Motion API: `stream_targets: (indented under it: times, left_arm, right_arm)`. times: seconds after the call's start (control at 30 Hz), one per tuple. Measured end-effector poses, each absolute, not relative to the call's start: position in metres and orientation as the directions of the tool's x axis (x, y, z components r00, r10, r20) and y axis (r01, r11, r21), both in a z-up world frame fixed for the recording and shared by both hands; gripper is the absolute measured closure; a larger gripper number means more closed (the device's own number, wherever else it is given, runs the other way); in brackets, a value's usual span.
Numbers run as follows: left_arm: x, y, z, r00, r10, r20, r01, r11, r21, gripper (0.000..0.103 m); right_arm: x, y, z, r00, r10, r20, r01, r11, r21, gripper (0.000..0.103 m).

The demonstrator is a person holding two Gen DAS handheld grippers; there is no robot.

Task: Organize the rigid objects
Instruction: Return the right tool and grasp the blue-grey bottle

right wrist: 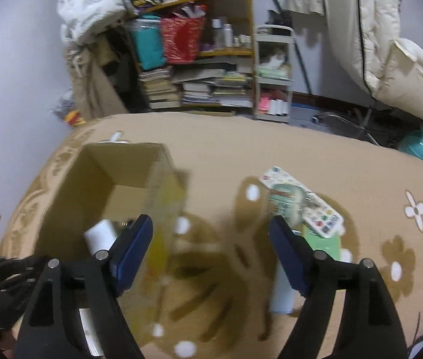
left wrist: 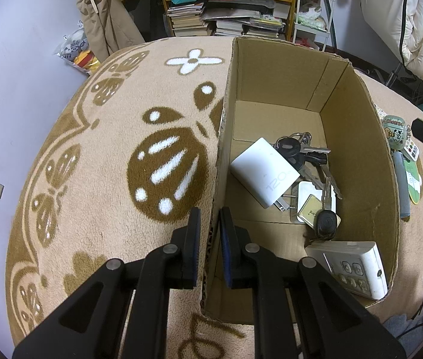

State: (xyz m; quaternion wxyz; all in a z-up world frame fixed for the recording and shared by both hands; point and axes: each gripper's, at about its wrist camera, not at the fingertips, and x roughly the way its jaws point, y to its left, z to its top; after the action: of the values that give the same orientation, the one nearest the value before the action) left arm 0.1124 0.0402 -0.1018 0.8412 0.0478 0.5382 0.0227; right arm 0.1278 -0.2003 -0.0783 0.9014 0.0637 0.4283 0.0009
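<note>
While the left gripper [left wrist: 210, 224] pinches the open brown cardboard box's [left wrist: 357, 149] near wall to steady it, the right gripper [right wrist: 211, 248] hangs wide and empty, between box and the colourful cards [right wrist: 301, 206] left on the rug.

The cardboard box [left wrist: 357, 137] is plain matt brown board with raw, ragged cut edges, standing on a fuzzy, deep-pile cloth blanket [left wrist: 106, 155] printed tan, brown and white. Inside it, toward five o'clock, a white charger [left wrist: 263, 173] shows smooth, faintly glossy plastic beside dull metal keys [left wrist: 307, 152] with black plastic heads, and a white plastic remote [left wrist: 357, 267] looks scuffed and matt. The left gripper [left wrist: 210, 233] is matt black plastic with dark blue rubbery pads.
</note>
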Motion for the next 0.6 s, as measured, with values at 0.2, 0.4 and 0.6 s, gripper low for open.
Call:
stream_targets:
  times: [0.2, 0.4, 0.6]
  left_arm:
    - [0.111, 0.041, -0.102, 0.419, 0.092, -0.903, 0.009, 0.994, 0.105, 0.087]
    - [0.111, 0.041, -0.102, 0.422, 0.099, -0.901, 0.02, 0.993, 0.118, 0.089]
    - [0.111, 0.04, -0.101, 0.421, 0.095, -0.902, 0.027, 0.993, 0.117, 0.092]
  right_arm:
    - [0.135, -0.221, -0.102, 0.584, -0.019, -0.812, 0.128, 0.989, 0.069, 0.018]
    - [0.14, -0.234, -0.127, 0.523, -0.033, -0.852, 0.163, 0.985, 0.062, 0.018]
    - [0.142, -0.248, -0.142, 0.486, 0.006, -0.874, 0.191, 0.975, 0.113, 0.018]
